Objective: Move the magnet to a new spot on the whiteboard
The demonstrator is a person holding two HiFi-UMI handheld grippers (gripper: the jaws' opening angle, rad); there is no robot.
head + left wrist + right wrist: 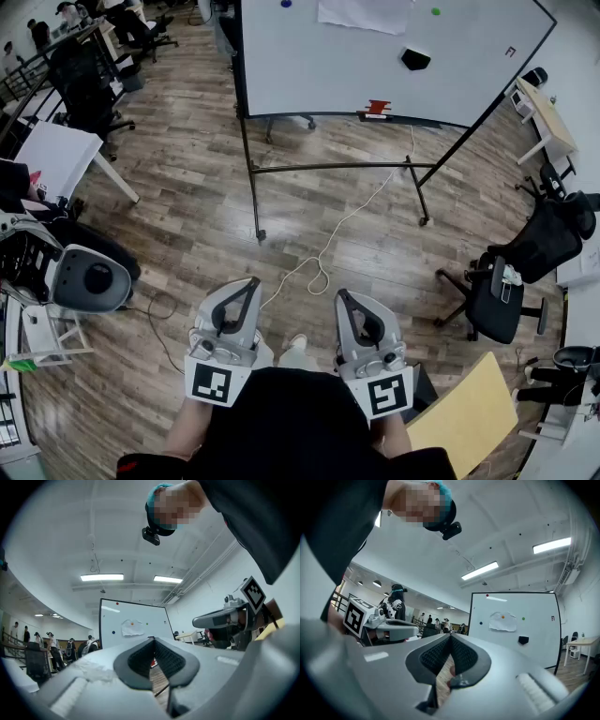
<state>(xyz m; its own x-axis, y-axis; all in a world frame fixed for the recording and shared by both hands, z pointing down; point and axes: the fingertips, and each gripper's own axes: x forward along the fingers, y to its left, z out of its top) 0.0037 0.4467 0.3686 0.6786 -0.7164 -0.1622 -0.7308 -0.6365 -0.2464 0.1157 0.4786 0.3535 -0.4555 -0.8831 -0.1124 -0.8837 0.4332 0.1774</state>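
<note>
The whiteboard (309, 66) stands on its frame some way ahead across the wooden floor. Small round magnets stick to it: a blue magnet (286, 4), a green magnet (435, 11), and in the right gripper view also a red magnet (487, 595) and an orange magnet (503, 617) on a sheet of paper (502, 622). A black eraser (415, 59) clings to the board at right. My left gripper (251, 282) and right gripper (340, 295) are held low, close to the body and far from the board. Both are shut with nothing between the jaws.
A white cable (323, 253) snakes over the floor from the board's stand. A black office chair (502, 295) stands at right, a grey chair (89, 278) at left, a white desk (56, 155) beyond it. A yellow panel (464, 412) lies at my lower right. People stand far back.
</note>
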